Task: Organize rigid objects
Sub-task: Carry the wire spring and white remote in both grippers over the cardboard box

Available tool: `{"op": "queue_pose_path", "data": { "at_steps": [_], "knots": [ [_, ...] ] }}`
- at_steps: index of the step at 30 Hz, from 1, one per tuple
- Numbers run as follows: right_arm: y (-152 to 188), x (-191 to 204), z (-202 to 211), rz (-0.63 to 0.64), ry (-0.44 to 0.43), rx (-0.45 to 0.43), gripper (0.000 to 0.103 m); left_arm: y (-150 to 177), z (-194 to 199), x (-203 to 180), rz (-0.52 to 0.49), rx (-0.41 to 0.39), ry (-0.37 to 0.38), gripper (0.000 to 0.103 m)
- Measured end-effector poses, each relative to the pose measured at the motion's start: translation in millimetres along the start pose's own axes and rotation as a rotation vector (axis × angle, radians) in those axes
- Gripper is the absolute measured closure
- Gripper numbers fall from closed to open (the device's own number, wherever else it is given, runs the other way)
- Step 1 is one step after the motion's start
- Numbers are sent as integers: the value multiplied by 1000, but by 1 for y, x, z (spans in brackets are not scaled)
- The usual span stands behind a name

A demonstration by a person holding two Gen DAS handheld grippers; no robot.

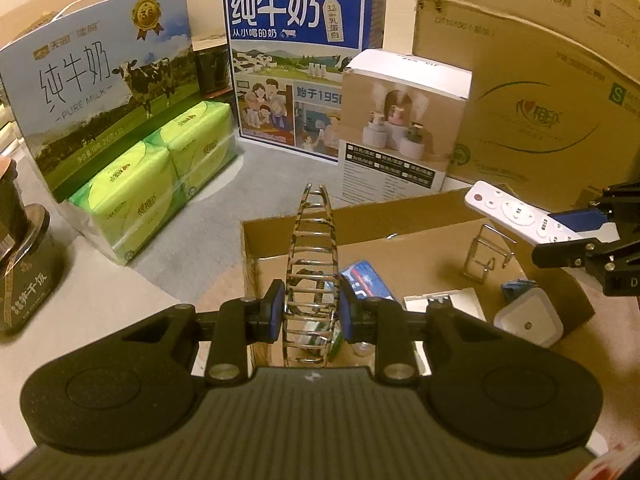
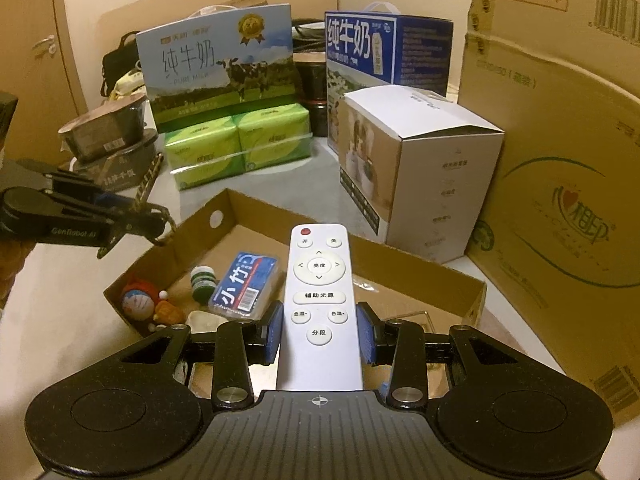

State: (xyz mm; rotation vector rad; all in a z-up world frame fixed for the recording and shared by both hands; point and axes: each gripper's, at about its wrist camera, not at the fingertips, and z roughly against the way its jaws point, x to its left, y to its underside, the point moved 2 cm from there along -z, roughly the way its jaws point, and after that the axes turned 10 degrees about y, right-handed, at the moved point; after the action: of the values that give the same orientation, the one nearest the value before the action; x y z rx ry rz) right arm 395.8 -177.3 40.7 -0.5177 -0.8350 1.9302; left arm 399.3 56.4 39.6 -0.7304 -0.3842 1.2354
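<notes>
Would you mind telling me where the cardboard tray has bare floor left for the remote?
The cardboard tray is bare right of the blue case, beneath the remote toward the far wall. Its left corner is crowded: Doraemon toy, green-capped bottle, blue case.

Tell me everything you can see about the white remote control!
The white remote control is a long, slim, plastic-looking bar with a red power button at its far end, a round arrow pad below it, and white oval and round buttons labeled in Chinese. The right gripper is shut on its lower half, blue fingers pressing both long sides. It is held buttons-up above the open cardboard tray, pointing away from the camera. Nothing else touches it. The left wrist view shows it too.
</notes>
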Motion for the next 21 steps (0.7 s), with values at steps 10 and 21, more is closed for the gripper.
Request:
{"op": "queue_pose_path", "data": {
  "at_steps": [10, 21],
  "knots": [
    [-6, 1, -23, 16, -11, 18, 64, -10, -31, 6, 7, 36, -2, 79],
    [-1, -1, -41, 15, -15, 41, 64, -8, -58, 10, 12, 77, -15, 79]
  ]
}}
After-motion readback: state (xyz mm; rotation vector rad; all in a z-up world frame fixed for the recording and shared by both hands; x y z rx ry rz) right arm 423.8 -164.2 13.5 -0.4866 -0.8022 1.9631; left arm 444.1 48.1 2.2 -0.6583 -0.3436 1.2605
